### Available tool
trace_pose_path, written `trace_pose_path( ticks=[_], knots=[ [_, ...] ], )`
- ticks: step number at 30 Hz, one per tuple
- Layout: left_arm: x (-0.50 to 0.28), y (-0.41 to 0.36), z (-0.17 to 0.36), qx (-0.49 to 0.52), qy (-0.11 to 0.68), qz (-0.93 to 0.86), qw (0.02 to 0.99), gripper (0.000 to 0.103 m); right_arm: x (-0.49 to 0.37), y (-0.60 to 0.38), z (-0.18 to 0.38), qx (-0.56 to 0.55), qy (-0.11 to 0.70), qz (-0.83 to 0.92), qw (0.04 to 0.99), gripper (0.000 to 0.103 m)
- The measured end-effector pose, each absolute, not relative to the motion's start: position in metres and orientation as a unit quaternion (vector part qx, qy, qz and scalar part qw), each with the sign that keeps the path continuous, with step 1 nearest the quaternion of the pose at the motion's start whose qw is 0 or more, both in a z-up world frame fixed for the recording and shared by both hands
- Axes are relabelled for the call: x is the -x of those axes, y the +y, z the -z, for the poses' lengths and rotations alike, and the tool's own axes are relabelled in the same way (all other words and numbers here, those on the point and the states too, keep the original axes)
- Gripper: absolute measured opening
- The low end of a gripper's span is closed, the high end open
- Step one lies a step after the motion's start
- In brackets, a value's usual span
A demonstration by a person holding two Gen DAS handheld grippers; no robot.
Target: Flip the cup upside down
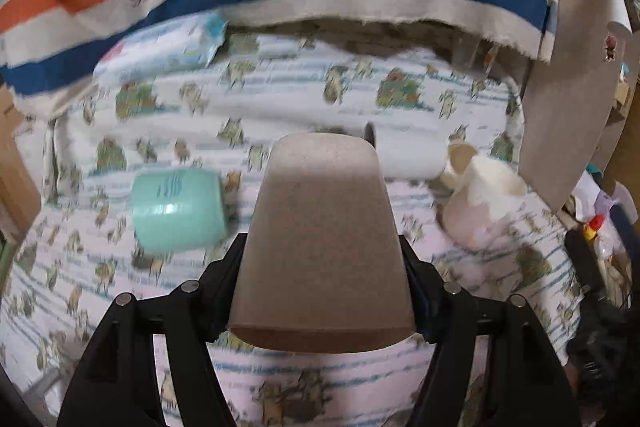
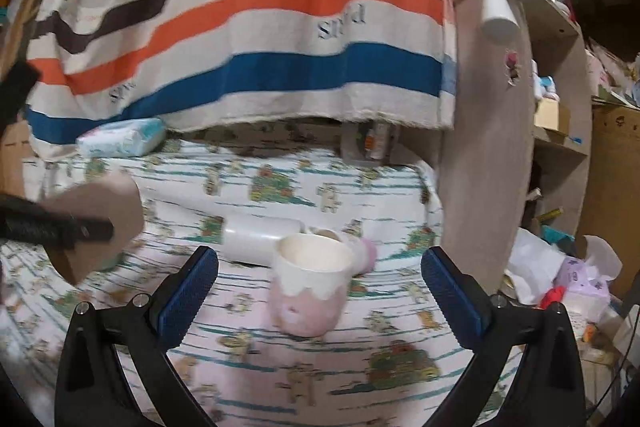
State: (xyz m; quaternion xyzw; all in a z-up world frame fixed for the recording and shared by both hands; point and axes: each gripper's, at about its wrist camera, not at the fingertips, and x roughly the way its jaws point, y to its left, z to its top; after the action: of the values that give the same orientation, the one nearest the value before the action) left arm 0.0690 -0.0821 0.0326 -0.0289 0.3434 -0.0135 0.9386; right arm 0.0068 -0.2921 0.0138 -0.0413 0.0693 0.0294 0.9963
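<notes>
Now: left gripper (image 1: 322, 279) pinches tapered speckled brown cup (image 1: 322, 243), base up (rim nearest camera), above printed bedspread (image 1: 280, 95). Right gripper (image 2: 320, 291) spread wide before upright pink-and-white mug (image 2: 310, 287).

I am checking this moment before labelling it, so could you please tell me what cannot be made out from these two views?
- Brown cup, left wrist view: its opening faces away, so the inside is hidden.
- Left claw: fingertips hidden behind that cup.
- Teal cup: motion blur smears its print.
- White cylinder, right wrist view: partly hidden behind the pink cup.
</notes>
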Motion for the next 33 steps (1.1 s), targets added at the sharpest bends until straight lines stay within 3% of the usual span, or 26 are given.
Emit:
trace_pose_path(
  ticks=[4,20,24,33],
  knots=[
    [-0.059,-0.065,-0.011,0.078,0.366,0.035,0.927,0.067,0.001,-0.273,-0.014,0.037,0.063,-0.050,0.996,0.102],
    [-0.072,-0.079,0.039,0.041,0.392,0.033,0.918,0.068,-0.028,-0.281,0.010,-0.001,0.125,-0.048,0.991,0.103],
    [-0.068,-0.081,0.038,0.030,0.377,0.050,0.924,0.084,-0.026,-0.280,0.011,0.001,0.122,-0.044,0.992,0.103],
    [-0.053,-0.068,0.019,0.026,0.351,0.055,0.934,0.088,-0.024,-0.276,0.013,0.010,0.123,-0.045,0.991,0.103]
  ],
)
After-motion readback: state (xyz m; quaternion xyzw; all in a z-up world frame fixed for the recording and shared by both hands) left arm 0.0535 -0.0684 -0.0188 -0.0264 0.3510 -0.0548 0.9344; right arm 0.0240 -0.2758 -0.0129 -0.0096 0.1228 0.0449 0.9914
